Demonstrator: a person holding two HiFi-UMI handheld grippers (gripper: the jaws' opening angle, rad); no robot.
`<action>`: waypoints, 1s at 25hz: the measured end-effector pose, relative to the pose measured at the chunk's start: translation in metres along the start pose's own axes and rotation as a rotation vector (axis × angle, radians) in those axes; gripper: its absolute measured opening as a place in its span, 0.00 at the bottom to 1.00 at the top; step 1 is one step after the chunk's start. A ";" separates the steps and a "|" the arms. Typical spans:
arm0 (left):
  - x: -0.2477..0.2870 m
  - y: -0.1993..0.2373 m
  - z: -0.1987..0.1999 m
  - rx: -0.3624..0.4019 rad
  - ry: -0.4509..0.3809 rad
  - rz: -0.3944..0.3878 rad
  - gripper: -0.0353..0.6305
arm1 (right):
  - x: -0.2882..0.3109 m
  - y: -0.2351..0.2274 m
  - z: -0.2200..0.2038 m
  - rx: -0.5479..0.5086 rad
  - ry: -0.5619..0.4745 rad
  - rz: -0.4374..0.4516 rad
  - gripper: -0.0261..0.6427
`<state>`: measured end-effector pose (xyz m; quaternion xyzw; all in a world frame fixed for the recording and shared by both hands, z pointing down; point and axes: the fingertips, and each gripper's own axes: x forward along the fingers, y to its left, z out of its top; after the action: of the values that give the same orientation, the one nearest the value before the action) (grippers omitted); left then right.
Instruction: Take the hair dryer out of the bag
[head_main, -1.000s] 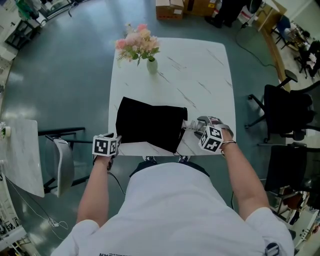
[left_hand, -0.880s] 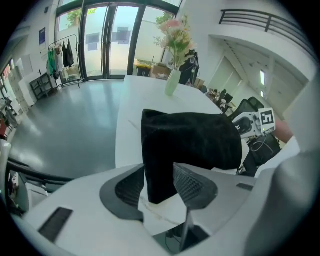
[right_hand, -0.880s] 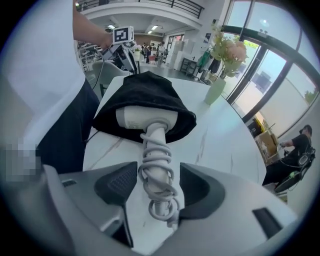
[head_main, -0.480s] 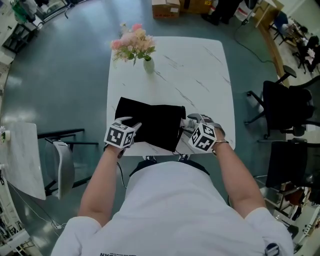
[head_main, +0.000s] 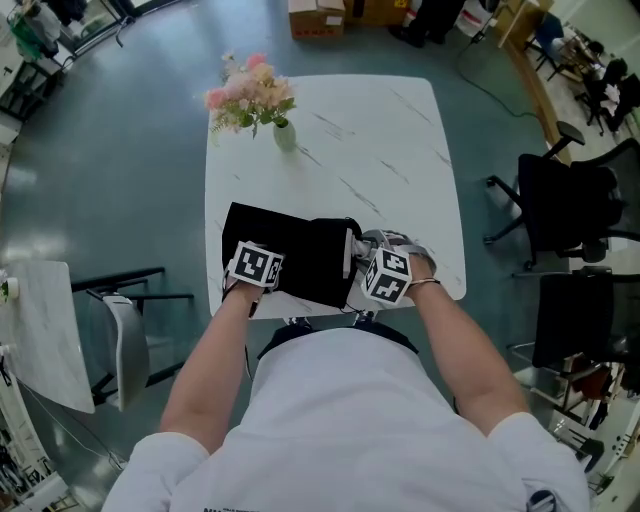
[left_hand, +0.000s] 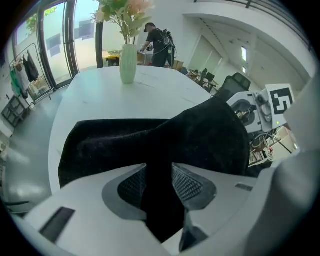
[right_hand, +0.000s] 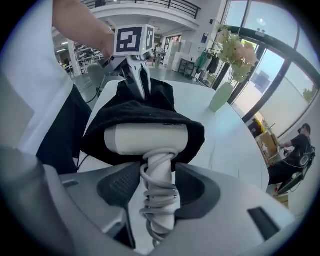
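While both my grippers are closing, the left gripper has a fold of the black bag filling the gap between its pads, at the bag's left end. My right gripper is at the bag's open right end, its pads against the handle of the white dryer, which has its grey cord wound round it. Only the handle and the end of the dryer's barrel show; the rest is inside the bag's mouth. The bag lies flat along the near edge of the white table. A vase of flowers stands at the far left corner, well apart from the bag.
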<state>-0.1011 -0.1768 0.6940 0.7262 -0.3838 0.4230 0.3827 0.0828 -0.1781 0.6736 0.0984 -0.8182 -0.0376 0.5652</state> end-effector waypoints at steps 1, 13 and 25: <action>0.000 0.000 -0.002 -0.001 0.002 0.006 0.31 | 0.000 0.000 0.000 -0.006 -0.001 -0.003 0.39; 0.001 0.005 -0.007 0.066 0.031 0.075 0.21 | 0.011 -0.003 -0.005 -0.058 0.056 0.023 0.40; -0.002 0.008 -0.010 0.006 0.058 0.076 0.16 | 0.004 -0.003 -0.022 -0.090 0.059 -0.032 0.36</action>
<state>-0.1121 -0.1711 0.6972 0.6997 -0.3987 0.4590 0.3753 0.1024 -0.1808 0.6848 0.0871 -0.7971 -0.0806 0.5921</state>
